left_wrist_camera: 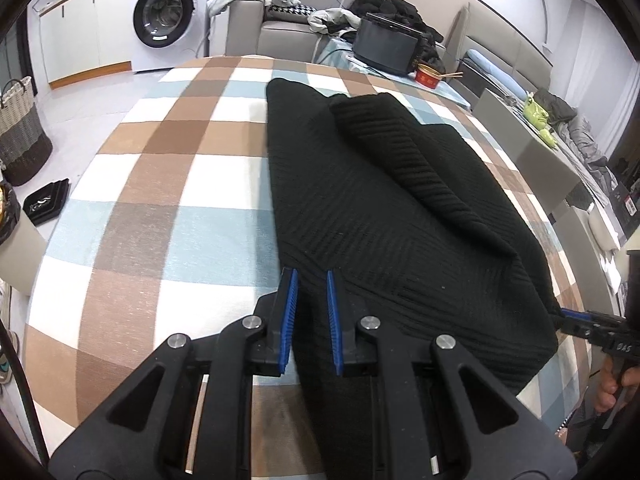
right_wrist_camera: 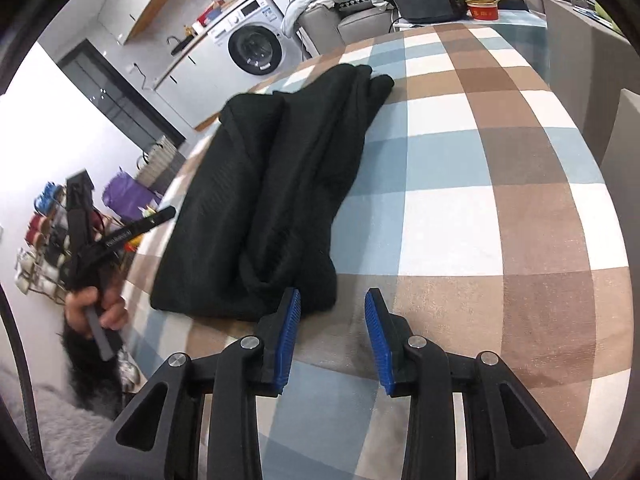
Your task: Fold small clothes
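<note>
A black ribbed knit garment [left_wrist_camera: 384, 216] lies folded lengthwise on the checked table [left_wrist_camera: 160, 184], a sleeve laid over its body. My left gripper [left_wrist_camera: 312, 280] is open, its blue pads straddling the garment's near left edge without pinching it. In the right wrist view the garment [right_wrist_camera: 272, 184] lies left of centre. My right gripper [right_wrist_camera: 332, 304] is open, its left pad at the garment's near corner, the right pad over bare cloth. The right gripper's tip shows in the left wrist view [left_wrist_camera: 572, 314] at the garment's right corner.
The table is covered in a brown, blue and white checked cloth [right_wrist_camera: 480, 200]. At the far end stand a black box [left_wrist_camera: 386, 46] and a red bowl [left_wrist_camera: 428, 76]. A washing machine [left_wrist_camera: 168, 20], a sofa and a woven basket [left_wrist_camera: 20, 132] lie beyond.
</note>
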Available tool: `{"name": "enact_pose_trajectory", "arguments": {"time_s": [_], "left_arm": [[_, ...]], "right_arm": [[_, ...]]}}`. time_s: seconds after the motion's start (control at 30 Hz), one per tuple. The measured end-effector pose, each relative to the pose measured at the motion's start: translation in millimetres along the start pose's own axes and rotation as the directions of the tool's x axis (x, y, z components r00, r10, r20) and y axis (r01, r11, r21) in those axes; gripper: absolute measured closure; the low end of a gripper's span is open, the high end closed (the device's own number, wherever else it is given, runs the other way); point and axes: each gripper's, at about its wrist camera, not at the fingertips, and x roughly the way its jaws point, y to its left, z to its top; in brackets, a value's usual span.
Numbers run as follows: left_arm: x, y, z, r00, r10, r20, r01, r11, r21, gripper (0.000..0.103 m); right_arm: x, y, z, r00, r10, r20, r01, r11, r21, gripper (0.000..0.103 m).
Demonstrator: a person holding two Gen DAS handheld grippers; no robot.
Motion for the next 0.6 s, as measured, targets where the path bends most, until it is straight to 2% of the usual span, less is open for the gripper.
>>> {"name": "enact_pose_trajectory", "arguments": {"time_s": [0.2,0.27,0.37,0.5,0.6], "left_arm": [[0.1,-16.4,-0.2,1.000,-0.016,-0.006,0.016,0.999,0.035,0.092],[-0.3,-21.5,0.2,1.000,-0.018,-0.008,0.019,0.999,0.045,0.092],[0.4,-25.6,2.0,1.000,-0.025,-0.011,0.025,0.998,0.052,0.092],[3.8,-37.2,5.4,0.999,-0.027,-0.028,0.030,0.996,0.084,0.092],[2.9,-46.1,6.2,0.999,-0.028,-0.033,0.032,0.993,0.110,0.092]], "right_arm": [[27.2,11.7,13.4,0.999,0.046,-0.017,-0.047,0.998,-0.047,0.069],[30.9,13.8,16.0,0.999,0.047,-0.022,-0.048,0.997,-0.052,0.081],[28.0,22.5,16.6,1.000,0.005,-0.024,-0.007,0.996,-0.092,0.086],[28.0,36.0,17.1,0.997,-0.072,-0.026,0.068,0.988,-0.137,0.088],[27.8,37.7,17.2,0.996,-0.087,-0.023,0.083,0.986,-0.141,0.088]]}}
